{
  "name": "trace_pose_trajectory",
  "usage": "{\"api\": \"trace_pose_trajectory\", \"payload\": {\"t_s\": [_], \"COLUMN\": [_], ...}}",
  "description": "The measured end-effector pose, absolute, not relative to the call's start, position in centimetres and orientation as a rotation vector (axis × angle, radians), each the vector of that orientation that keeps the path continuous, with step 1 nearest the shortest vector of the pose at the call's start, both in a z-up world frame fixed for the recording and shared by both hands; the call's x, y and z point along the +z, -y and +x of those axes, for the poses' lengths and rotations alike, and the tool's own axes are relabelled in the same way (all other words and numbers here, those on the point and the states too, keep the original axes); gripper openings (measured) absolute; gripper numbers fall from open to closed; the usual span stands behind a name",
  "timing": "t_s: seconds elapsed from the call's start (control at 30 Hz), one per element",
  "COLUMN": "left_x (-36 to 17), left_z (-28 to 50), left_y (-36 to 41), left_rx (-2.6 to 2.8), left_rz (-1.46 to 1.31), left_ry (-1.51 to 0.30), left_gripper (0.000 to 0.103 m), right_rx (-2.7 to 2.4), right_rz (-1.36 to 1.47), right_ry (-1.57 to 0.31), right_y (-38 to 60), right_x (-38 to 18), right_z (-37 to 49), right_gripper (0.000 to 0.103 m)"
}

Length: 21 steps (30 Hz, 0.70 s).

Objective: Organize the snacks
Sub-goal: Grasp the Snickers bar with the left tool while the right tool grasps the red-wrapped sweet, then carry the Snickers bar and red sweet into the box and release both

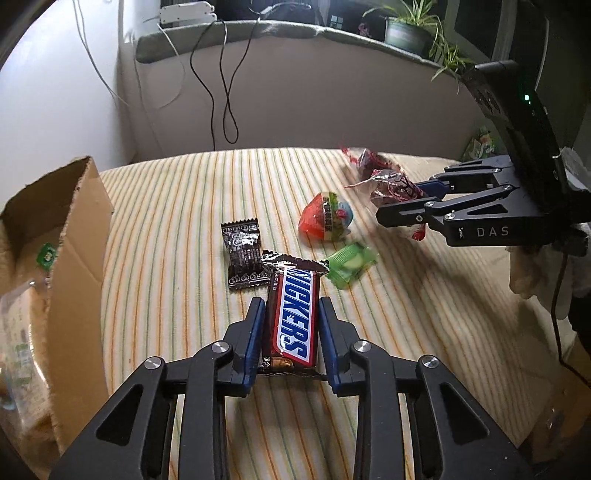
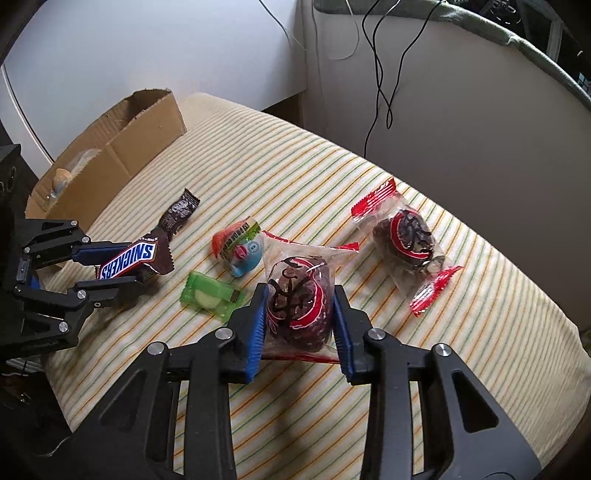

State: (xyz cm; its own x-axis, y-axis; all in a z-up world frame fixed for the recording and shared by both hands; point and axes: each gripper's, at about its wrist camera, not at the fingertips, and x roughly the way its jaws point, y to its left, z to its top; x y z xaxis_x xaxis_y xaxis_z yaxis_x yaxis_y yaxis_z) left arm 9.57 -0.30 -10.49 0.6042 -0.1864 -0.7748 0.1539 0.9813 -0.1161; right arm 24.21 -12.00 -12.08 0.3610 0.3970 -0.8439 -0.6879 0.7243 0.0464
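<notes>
My left gripper (image 1: pixel 290 308) is shut on a brown Snickers bar (image 1: pixel 291 317), its blue pads pressing both long sides; in the right wrist view the same bar (image 2: pixel 127 261) sits in that gripper (image 2: pixel 146 266) at the left. My right gripper (image 2: pixel 299 299) is shut on a clear packet with a dark cake (image 2: pixel 299 302) and red trim. A second such cake packet (image 2: pixel 406 236) lies to the right on the striped cloth. Between the grippers lie a green wrapped sweet (image 2: pixel 210 297), a red and blue egg-shaped toy candy (image 2: pixel 240 247) and a black sachet (image 2: pixel 179 210).
An open cardboard box (image 2: pixel 122 147) stands at the cloth's left end with packets inside; in the left wrist view its wall (image 1: pixel 79 236) is close at left. Cables hang down the wall behind. A potted plant (image 1: pixel 408 31) sits on the ledge.
</notes>
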Motion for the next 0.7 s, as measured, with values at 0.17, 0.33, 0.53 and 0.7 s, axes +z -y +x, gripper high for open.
{"api": "trace_pose_trajectory", "payload": {"t_s": [0.17, 0.33, 0.53, 0.7], "left_x": [-9.0, -7.3, -5.9, -5.0], "left_z": [8.2, 6.5, 5.2, 4.1], "left_y": [-0.4, -1.7, -3.4, -5.4], "left_rx": [-0.191, -0.175, -0.134, -0.088], "left_rz": [-0.054, -0.066, -0.078, -0.084], "left_ry": [-0.859, -0.811, -0.763, -0.734], "left_gripper": [0.027, 0.027, 0.027, 0.027], "right_rx": [0.712, 0.719, 0.745, 0.776], "right_rz": [-0.335, -0.33, -0.334, -0.338], "right_ry": [-0.941, -0.909, -0.865, -0.835], "right_y": [12.7, 12.2, 10.4, 8.0], "right_x": [-10.3, -8.5, -6.5, -5.2], "right_z": [23.2, 22.2, 20.9, 20.3], "right_gripper": [0.034, 0.034, 0.034, 0.034]}}
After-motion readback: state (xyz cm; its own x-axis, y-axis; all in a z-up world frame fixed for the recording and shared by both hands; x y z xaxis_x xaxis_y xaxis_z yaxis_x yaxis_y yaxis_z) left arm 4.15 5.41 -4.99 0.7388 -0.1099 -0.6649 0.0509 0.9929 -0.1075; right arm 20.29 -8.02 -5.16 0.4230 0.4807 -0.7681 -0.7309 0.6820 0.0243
